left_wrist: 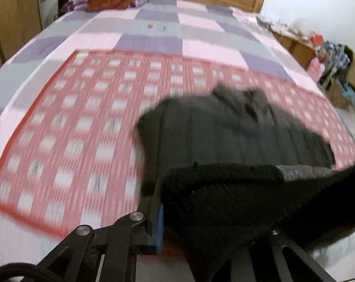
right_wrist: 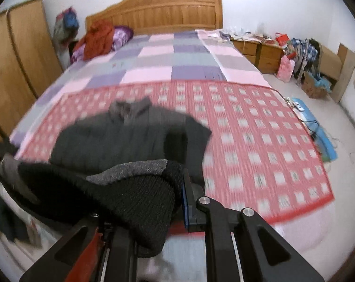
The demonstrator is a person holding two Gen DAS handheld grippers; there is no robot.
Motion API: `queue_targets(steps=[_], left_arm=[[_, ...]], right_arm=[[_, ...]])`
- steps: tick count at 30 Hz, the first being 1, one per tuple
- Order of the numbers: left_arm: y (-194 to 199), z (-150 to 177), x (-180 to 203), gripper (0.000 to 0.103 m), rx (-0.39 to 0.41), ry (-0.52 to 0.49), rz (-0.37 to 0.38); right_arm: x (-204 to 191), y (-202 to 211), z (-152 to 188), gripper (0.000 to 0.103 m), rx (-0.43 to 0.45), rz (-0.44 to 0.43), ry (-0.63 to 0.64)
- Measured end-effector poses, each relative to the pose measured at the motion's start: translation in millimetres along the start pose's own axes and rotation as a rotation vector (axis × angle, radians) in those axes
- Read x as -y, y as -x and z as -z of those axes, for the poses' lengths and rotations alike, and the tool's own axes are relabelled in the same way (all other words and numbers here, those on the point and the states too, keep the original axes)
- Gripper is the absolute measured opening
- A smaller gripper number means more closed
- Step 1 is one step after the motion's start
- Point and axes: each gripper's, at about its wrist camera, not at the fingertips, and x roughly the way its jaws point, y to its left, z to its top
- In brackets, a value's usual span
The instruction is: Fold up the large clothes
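A large dark grey knit sweater [left_wrist: 236, 129] lies on the red checked mat [left_wrist: 83, 117] on the bed, collar toward the headboard. My left gripper [left_wrist: 208, 211] is shut on its black ribbed hem [left_wrist: 224, 199], which drapes over the fingers; only the left blue-padded finger [left_wrist: 159, 225] shows. In the right wrist view the sweater [right_wrist: 121, 136] lies on the mat [right_wrist: 259, 136]. My right gripper [right_wrist: 154, 199] is shut on the hem [right_wrist: 135, 199], raised above the mat, with one blue-padded finger [right_wrist: 185, 202] showing. Both views are blurred by motion.
The bed has a pink and purple checked sheet [right_wrist: 165, 56] and a wooden headboard [right_wrist: 158, 11]. An orange garment [right_wrist: 99, 37] lies on a purple pillow at the far left. A wardrobe [right_wrist: 15, 58] stands left; nightstands [right_wrist: 259, 49] and bags stand right.
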Motion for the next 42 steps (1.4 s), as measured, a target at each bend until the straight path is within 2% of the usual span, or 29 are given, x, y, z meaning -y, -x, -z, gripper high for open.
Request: queue_targets(steps=[3,5,8,9,12,14,16,17,18,21,26,28,29,30,31,33,34,35,36,37,38,39,42], left_arm=[[-51,-51,2,0.016,-0.022,-0.01,-0.016],[-86,-79,0,0.016,-0.053,0.022,-0.028],[-165,-112,-6,0.019,-0.186,0.088,-0.053],[-184,-114,-6,0.019,-0.231,0.104,-0.057],[-246,-117,-6,0.026,-0.356,0.152,-0.101],[-265,-114,-1,0.028,-0.388,0.134,-0.127],[-275,-113,2,0.028,-0.4,0.129,-0.138],[-277,-114,4,0.028,-0.395,0.123,-0.146],[-278,-116,5,0.029,-0.402,0.107,-0.145],[-273,-127,12,0.03,-0.429,0.017,-0.118],[-269,-153,8,0.031,-0.559,-0.069,0.04],[-272,-161,-2,0.043,-0.616,-0.049,0.085],[-274,-163,-7,0.045,-0.636,-0.03,0.084],[-275,-166,-12,0.046,-0.655,-0.005,0.098],[-276,-167,-13,0.046,-0.675,0.022,0.125],[-274,-166,-17,0.048,-0.695,0.047,0.179],[-273,-163,-17,0.056,-0.708,0.019,0.173],[-272,-160,-16,0.063,-0.707,-0.046,0.122],[-269,-157,-15,0.077,-0.695,-0.136,0.05],[-266,-156,-18,0.083,-0.683,-0.169,0.05],[-263,-157,-23,0.086,-0.676,-0.143,0.088],[-257,-162,-33,0.09,-0.659,-0.082,0.161],[-243,-178,-52,0.102,-0.562,0.026,0.255]], right_arm=[[13,-51,-52,0.014,0.004,-0.036,-0.044],[19,-90,-82,0.014,-0.012,-0.042,-0.049],[34,-160,-122,0.014,-0.082,-0.056,-0.112],[39,-189,-133,0.014,-0.133,-0.053,-0.138],[47,-273,-142,0.015,-0.317,-0.014,-0.142],[49,-318,-134,0.016,-0.432,0.005,-0.134],[53,-339,-129,0.026,-0.473,0.011,-0.136],[54,-342,-127,0.041,-0.472,0.023,-0.122],[56,-343,-127,0.05,-0.465,0.034,-0.113],[67,-339,-128,0.061,-0.461,0.005,-0.076],[59,-307,-147,0.072,-0.444,-0.061,0.136],[57,-296,-157,0.081,-0.468,-0.091,0.206],[56,-295,-162,0.086,-0.468,-0.063,0.232],[53,-296,-169,0.086,-0.469,0.001,0.29],[48,-297,-174,0.086,-0.474,0.024,0.321],[32,-292,-188,0.086,-0.436,0.019,0.345],[25,-285,-194,0.086,-0.405,-0.009,0.334],[19,-273,-200,0.086,-0.361,-0.057,0.306],[15,-264,-203,0.086,-0.33,-0.088,0.285],[9,-252,-202,0.086,-0.291,-0.127,0.267],[4,-244,-197,0.086,-0.273,-0.145,0.262],[-2,-238,-192,0.086,-0.264,-0.152,0.269],[-33,-226,-168,0.086,-0.245,-0.188,0.332]])
